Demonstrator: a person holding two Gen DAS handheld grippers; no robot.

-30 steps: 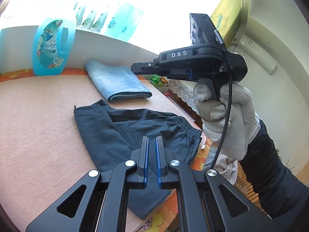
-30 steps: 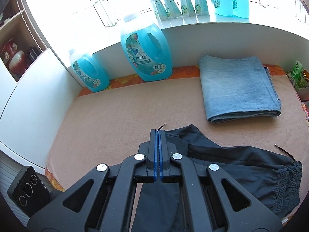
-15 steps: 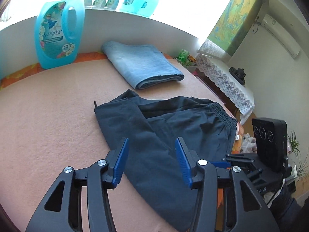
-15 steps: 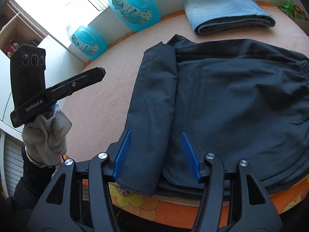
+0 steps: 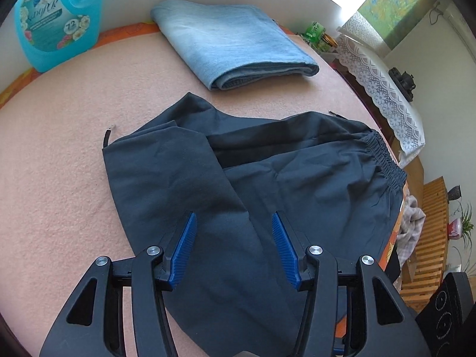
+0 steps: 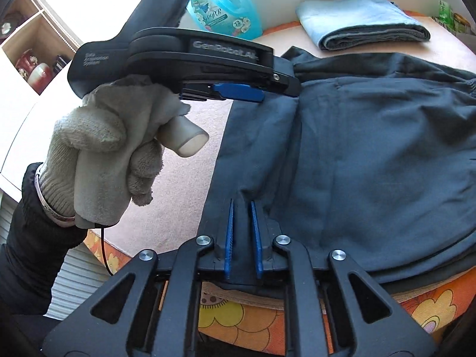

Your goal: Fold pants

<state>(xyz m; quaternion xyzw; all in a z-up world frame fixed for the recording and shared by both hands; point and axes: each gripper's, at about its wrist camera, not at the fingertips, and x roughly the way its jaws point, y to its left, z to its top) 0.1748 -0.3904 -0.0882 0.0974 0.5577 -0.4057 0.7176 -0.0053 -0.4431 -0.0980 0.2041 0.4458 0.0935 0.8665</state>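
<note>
Dark pants [image 5: 297, 184] lie half-folded along the bed's [image 5: 59, 154] near edge. Right gripper [image 6: 241, 208] has just been closing and pinches the hem; left gripper [image 5: 235, 229] hangs spread over the leg. Next it probably needs its own pinch.

Home room, lived-in. Detergent jug [image 5: 56, 15] upper left, lace-covered side table [image 5: 383, 89] right, folded jeans [image 5: 235, 41] top centre.
</note>
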